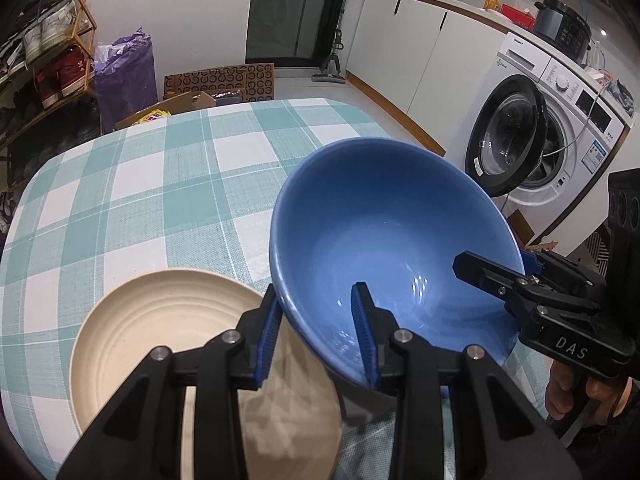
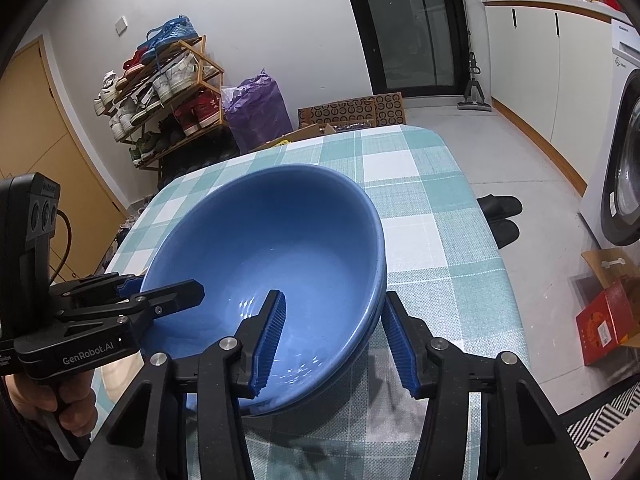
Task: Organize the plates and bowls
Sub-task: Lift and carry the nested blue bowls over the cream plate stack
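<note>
A large blue bowl (image 1: 384, 216) hangs tilted over the checked tablecloth (image 1: 140, 184), with both grippers on its rim from opposite sides. In the right wrist view a second rim line shows just under the blue bowl (image 2: 272, 240), as if another bowl sits beneath it. My left gripper (image 1: 316, 288) straddles the near-left rim, one pad on the outer wall and one inside, and is shut on it. My right gripper (image 2: 334, 296) holds the opposite rim the same way, its jaws narrowing onto the wall. A cream ridged plate (image 1: 160, 328) lies on the table, partly under the bowl.
The table's right edge (image 2: 492, 280) drops to the floor, where black slippers (image 2: 500, 212) and a red box (image 2: 604, 320) lie. A washing machine (image 1: 560, 128) with its door open stands to the right. A shoe rack (image 2: 160, 92) and cardboard boxes (image 1: 224, 80) are beyond the table.
</note>
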Demonstrator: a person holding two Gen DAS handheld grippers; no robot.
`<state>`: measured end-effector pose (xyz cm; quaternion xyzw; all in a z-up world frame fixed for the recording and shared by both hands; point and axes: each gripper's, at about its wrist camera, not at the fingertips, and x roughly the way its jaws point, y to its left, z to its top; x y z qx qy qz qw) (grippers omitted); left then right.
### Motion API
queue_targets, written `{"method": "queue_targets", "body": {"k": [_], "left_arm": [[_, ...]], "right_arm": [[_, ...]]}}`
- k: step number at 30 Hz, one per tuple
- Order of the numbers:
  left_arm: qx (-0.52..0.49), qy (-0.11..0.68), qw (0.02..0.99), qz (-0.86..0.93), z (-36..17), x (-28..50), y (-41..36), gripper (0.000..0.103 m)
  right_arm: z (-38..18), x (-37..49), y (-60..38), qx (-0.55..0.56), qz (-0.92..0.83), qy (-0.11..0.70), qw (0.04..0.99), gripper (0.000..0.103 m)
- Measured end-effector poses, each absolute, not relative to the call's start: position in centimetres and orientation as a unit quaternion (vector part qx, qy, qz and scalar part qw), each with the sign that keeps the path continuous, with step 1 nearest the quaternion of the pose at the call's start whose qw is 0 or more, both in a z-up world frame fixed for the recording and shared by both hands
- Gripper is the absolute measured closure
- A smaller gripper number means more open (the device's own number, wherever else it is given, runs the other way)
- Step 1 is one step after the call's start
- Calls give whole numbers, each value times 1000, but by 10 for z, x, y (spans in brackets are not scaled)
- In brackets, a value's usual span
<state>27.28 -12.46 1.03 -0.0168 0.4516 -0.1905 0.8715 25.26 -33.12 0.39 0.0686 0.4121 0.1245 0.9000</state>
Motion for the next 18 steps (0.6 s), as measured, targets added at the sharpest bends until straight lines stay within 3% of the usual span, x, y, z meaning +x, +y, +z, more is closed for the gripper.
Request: {"method": "queue_targets", "body": {"k": [18], "left_arm": [[-11,427,881,-202,37,260,-134,69]], "right_arm": [[35,234,-341,63,114,384,914,52]]}}
